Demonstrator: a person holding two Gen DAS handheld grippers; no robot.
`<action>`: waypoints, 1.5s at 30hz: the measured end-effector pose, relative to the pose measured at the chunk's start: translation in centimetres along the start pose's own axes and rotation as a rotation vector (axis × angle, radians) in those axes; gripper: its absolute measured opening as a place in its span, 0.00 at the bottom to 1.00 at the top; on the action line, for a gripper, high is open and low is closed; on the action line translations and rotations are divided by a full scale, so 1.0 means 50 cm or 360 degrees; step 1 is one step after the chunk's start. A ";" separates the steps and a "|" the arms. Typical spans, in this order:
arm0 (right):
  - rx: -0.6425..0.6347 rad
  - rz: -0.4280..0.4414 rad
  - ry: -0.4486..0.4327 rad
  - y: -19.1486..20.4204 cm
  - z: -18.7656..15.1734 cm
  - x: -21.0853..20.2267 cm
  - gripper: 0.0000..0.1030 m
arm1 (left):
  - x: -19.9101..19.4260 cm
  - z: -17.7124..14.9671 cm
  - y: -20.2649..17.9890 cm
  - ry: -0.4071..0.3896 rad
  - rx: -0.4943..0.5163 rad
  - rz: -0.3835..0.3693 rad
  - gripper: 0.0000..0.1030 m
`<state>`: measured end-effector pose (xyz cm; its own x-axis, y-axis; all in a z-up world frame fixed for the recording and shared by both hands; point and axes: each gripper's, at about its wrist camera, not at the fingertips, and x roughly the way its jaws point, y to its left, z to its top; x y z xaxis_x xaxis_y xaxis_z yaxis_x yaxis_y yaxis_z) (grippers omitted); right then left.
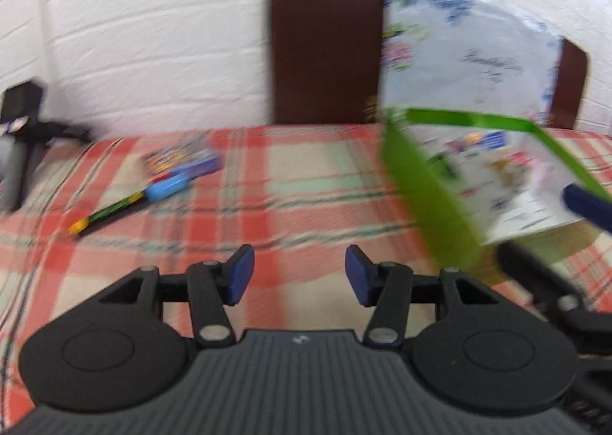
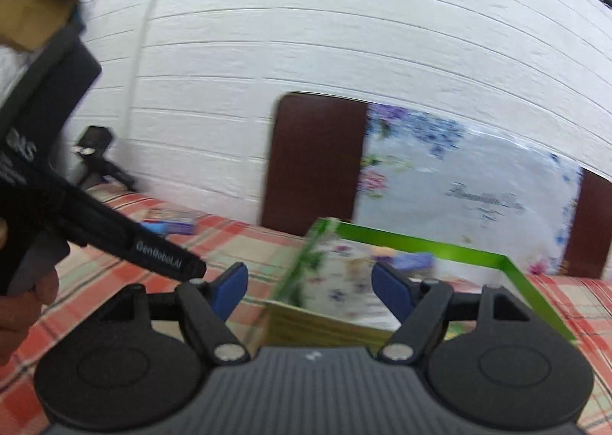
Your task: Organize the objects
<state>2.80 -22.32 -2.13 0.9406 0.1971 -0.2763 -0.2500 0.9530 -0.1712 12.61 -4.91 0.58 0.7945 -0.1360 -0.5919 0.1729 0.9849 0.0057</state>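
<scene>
- Left wrist view: our left gripper (image 1: 299,274) hangs over the plaid tablecloth (image 1: 306,182) with its jaws partly apart and nothing between the blue pads (image 1: 241,274), just bare cloth.
- Off to the left on the cloth we've got a marker (image 1: 130,202) with a blue cap, lying flat, its cap end touching or just beside a small purple box (image 1: 183,161). It's blurry, so we can't read any print.
- On the right sits the green box (image 1: 424,190), open at the top, with floral-printed stuff inside. It looks tilted, but the blur makes that hard to call.
- Behind the table: a brown chair back (image 1: 325,45) against a white brick wall (image 1: 153,33).
- Right wrist view: our right gripper (image 2: 310,286) is spread wide, holding nothing. The green box (image 2: 535,297) sits right ahead of its fingers, apart from them.
- The left gripper (image 2: 153,251) pokes in from the left, with a hand (image 2: 23,305) on its handle.
</scene>
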 end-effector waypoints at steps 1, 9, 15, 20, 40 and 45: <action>-0.0015 0.0051 0.0015 0.017 0.006 0.007 0.70 | 0.005 -0.010 0.035 0.0021 -0.0034 0.0062 0.53; 0.0115 0.0375 0.0242 0.141 0.089 0.197 0.67 | 0.032 -0.075 0.319 -0.0014 -0.0327 0.0496 0.65; 0.0192 0.0363 0.0342 0.219 0.147 0.415 0.72 | 0.033 -0.098 0.377 -0.0112 -0.0563 0.0286 0.67; 0.0049 0.0391 0.0466 0.298 0.159 0.559 0.91 | 0.031 -0.103 0.370 -0.0140 -0.0554 0.0230 0.68; 0.0057 0.0101 0.0668 0.154 0.028 0.350 0.79 | 0.030 -0.105 0.376 -0.0128 -0.0569 0.0189 0.72; 0.0042 0.0181 0.0639 0.165 -0.019 0.179 0.80 | -0.009 -0.111 0.324 -0.0103 -0.0446 0.0238 0.72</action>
<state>8.94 -12.90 -6.90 0.7420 0.2009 -0.6396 -0.3360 0.9370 -0.0954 11.82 11.68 -3.53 0.8358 0.0145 -0.5488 -0.1083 0.9844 -0.1390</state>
